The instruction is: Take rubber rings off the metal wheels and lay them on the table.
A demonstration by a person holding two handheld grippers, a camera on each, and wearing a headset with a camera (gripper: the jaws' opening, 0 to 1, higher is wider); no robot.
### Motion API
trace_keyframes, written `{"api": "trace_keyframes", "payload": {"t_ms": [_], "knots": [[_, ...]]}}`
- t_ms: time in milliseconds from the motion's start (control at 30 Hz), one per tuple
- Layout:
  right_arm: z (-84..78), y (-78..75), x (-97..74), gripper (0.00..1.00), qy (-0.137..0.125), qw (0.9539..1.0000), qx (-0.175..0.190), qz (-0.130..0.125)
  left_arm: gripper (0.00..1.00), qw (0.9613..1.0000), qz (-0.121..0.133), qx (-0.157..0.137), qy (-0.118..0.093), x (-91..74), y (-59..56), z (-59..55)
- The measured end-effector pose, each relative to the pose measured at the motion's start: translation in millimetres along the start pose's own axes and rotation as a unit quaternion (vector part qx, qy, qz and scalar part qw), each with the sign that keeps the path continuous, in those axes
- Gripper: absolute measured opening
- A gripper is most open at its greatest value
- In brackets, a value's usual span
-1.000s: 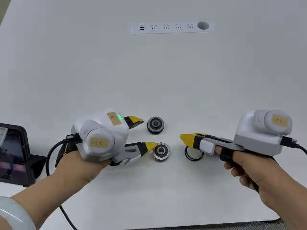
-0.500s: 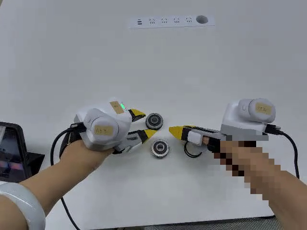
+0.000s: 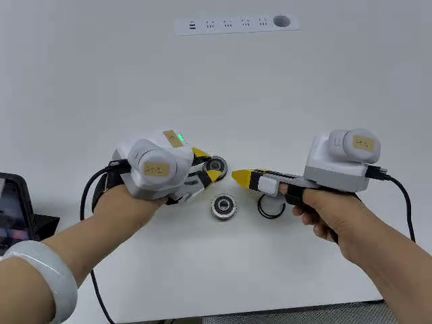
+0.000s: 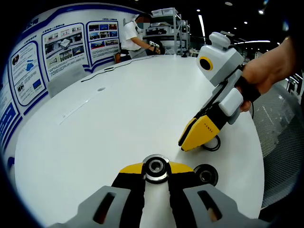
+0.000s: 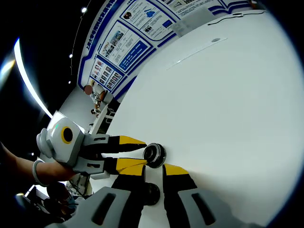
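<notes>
- Rubber ring (image 3: 271, 217): one is lying loose and flat on the table (image 3: 324, 88), just beside the near wheel (image 3: 224, 206) and partly under the right gripper (image 3: 241, 177).
- It is keeping the same place next to that wheel as a second ago, so I am judging this one as finished.
- The far wheel (image 3: 217, 164) is resting on the table a little beyond the near one. It is showing a dark band round its rim, which I am taking for a ring not yet removed.
- The left gripper (image 3: 208, 165) is doing the main change. A second ago its jaws were standing wide apart beside the two wheels; now they are clenching the far wheel, one yellow tip on each side.
- The right gripper is moving from above the loose ring towards the held wheel, and its tip is now near it but not touching.
- Its jaws are showing a narrow gap in its own view, yet they are looking like one wedge in the head view, so I cannot tell their state. Nothing is in them.
- For the task this is meaning that the left is steadying the wheel so the right can pull off the next ring.
- No tray or box is taking part: the table top itself is receiving the rings and is holding one so far.
- A power strip (image 3: 236, 23) is lying at the far edge, well apart.
</notes>
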State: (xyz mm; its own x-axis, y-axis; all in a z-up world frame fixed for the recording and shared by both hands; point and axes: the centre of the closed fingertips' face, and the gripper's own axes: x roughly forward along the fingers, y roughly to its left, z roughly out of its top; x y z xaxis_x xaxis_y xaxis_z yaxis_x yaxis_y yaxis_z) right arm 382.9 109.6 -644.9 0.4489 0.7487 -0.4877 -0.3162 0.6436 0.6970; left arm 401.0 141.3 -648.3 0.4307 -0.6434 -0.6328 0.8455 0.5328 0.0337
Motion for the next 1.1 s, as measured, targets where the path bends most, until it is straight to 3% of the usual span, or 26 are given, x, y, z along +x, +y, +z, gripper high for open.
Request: {"api": "trace_keyframes", "payload": {"t_ms": [100, 533, 1100], "knots": [[1.0, 1.4, 0.7, 0.16, -0.001, 1.0000, 0.000, 0.001, 0.17, 0.9999, -0.001, 0.000, 0.010, 2.5, 0.6, -1.2], [8.2, -0.3, 9.2, 0.16, -0.006, 0.9999, 0.012, 0.007, 0.14, 0.9997, -0.013, 0.000, 0.018, 4.1, 0.4, -3.1], [14.7, 4.4, 36.1, 0.21, 0.029, 0.9993, 0.007, 0.023, 0.13, 0.9997, -0.018, -0.003, 0.015, 4.2, 0.9, -3.6]]}}
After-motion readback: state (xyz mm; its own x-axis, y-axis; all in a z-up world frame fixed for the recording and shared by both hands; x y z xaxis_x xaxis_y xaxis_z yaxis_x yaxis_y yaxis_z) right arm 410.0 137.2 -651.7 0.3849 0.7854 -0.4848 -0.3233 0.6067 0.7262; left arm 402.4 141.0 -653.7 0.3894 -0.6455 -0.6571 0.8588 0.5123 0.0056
